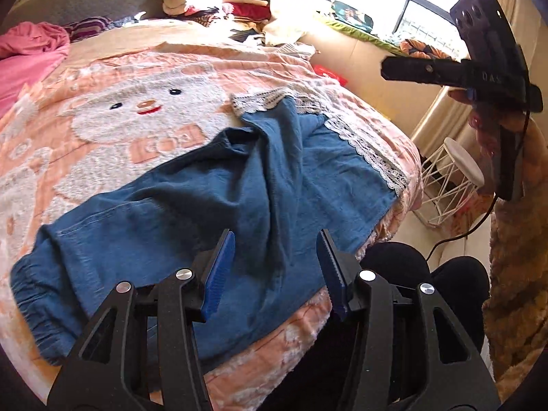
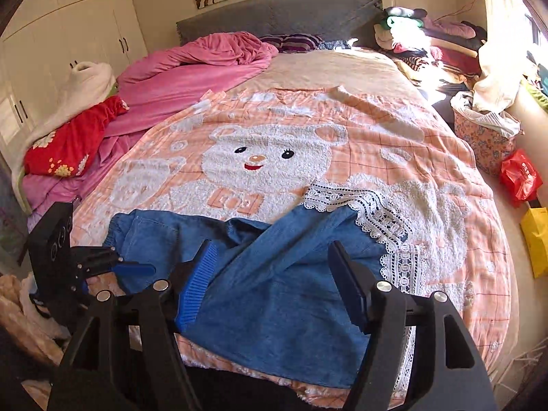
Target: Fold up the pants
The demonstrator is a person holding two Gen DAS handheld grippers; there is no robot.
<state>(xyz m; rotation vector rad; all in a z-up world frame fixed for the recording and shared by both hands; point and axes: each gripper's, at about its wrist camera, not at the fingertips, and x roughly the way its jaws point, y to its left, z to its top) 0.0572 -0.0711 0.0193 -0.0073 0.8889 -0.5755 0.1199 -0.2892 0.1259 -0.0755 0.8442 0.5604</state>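
Left gripper (image 1: 275,257) jaws apart, empty, above pants (image 1: 212,212) lying on bed (image 1: 113,78), long way running left to right; right gripper (image 2: 274,274) jaws wide apart too, empty, equally near

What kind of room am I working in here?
A lived-in bedroom, by the look of it: the pants lie on a bed with a bear-print blanket, a grey headboard behind it, and white wardrobes along the wall.
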